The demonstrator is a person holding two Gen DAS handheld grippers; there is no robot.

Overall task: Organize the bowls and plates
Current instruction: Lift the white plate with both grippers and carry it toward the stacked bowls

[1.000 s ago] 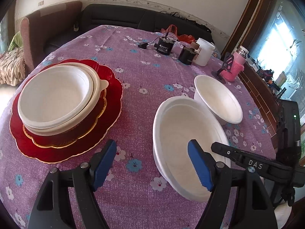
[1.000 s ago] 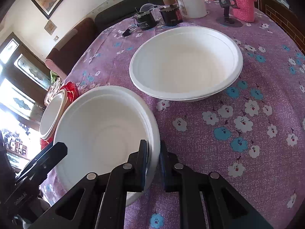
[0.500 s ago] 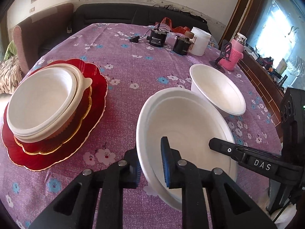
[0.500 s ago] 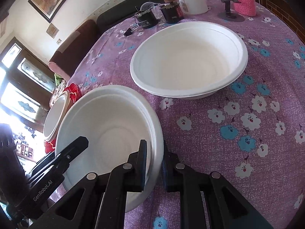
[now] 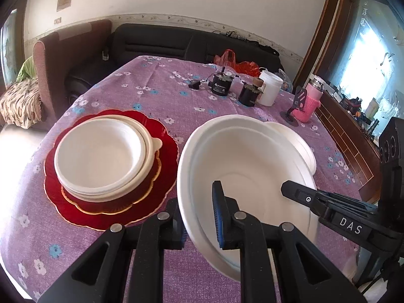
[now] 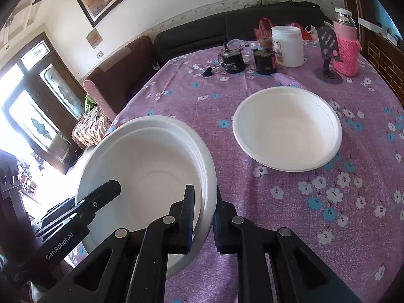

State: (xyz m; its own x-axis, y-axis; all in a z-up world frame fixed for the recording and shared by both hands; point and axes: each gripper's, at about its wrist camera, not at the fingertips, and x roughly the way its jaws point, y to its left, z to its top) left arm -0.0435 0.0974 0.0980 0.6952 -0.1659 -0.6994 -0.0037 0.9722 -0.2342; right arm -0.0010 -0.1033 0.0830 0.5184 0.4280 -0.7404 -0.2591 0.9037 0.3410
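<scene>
Nearest to us, both grippers clamp the same white bowl (image 5: pixel 252 176): the left gripper (image 5: pixel 199 217) has its blue-padded fingers closed on the near-left rim, one inside and one outside, and the right gripper (image 6: pixel 204 217) pinches the opposite rim the same way, nearly closed with only the thin wall between its pads. A second ago our left fingers stood wide apart in front of the bowl; half a second ago they had closed on it, and since then the bowl has come up off the cloth and sits higher and tilted in both views, now overlapping the second white bowl (image 6: pixel 287 128) from the left side. The held bowl looks like smooth, matte moulded pulp, round with a stepped double rim. Further out, the second bowl rests flat on the purple flowered tablecloth (image 6: pixel 328 202), the same shape and finish. To the left sits a glossy scalloped red plate (image 5: pixel 161 189) with a gold edge, carrying a stack of white bowls (image 5: pixel 101 156), one with a small tab. At the far edge stand a white plastic jar (image 6: pixel 287 46), two dark cylindrical items and a bottle in a pink knitted sleeve (image 6: pixel 346 50)
</scene>
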